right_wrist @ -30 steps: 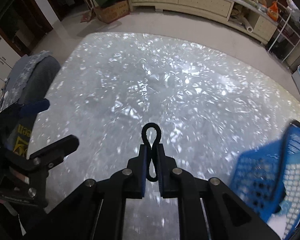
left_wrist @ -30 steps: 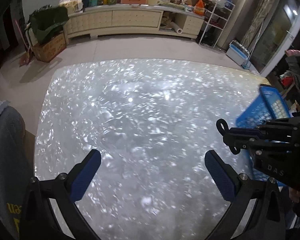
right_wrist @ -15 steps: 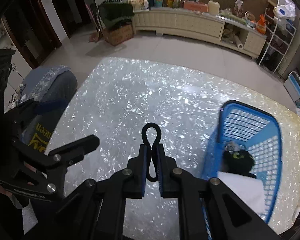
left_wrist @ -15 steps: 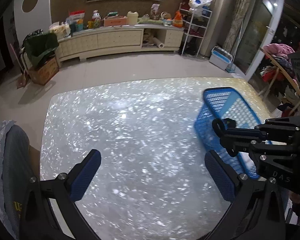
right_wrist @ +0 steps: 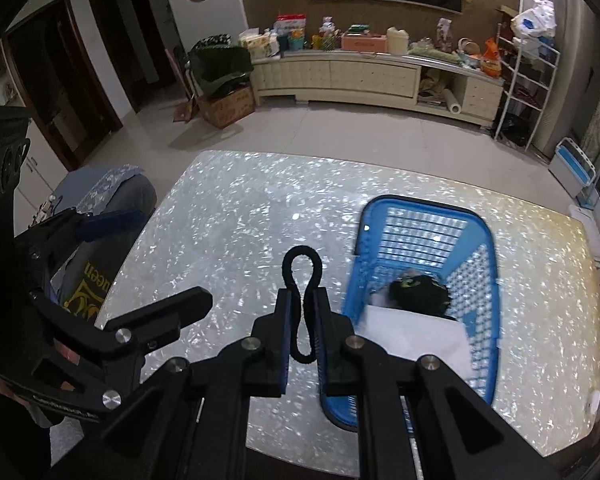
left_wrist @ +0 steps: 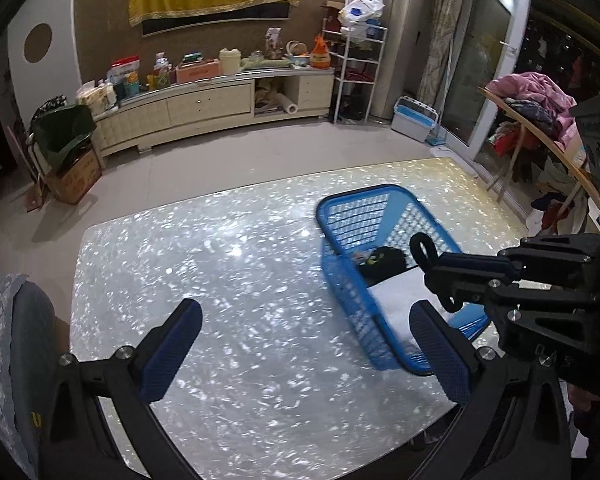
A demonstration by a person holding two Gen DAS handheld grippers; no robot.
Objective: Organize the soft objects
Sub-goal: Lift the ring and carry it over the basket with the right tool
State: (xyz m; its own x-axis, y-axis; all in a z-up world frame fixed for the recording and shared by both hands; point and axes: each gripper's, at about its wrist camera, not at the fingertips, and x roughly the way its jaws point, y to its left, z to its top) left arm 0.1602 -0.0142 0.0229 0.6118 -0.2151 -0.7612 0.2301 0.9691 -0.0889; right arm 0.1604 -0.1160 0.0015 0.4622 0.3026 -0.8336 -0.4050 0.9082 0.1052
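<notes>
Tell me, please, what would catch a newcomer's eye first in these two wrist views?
Probably the bright blue basket on the right part of the glittering table, with a black soft item and something white inside. Next, the right gripper, shut on a thin black loop that sticks up between its pads. The left gripper hangs open with nothing between its pads.

Both tongs have risen and tipped back from the counter point(right_wrist: 260, 216), so the blue basket point(right_wrist: 480, 240), a second ago only a blurred corner at the right edge, now shows whole with a black soft item point(right_wrist: 418, 290) and white cloth point(right_wrist: 416, 336) inside.
</notes>
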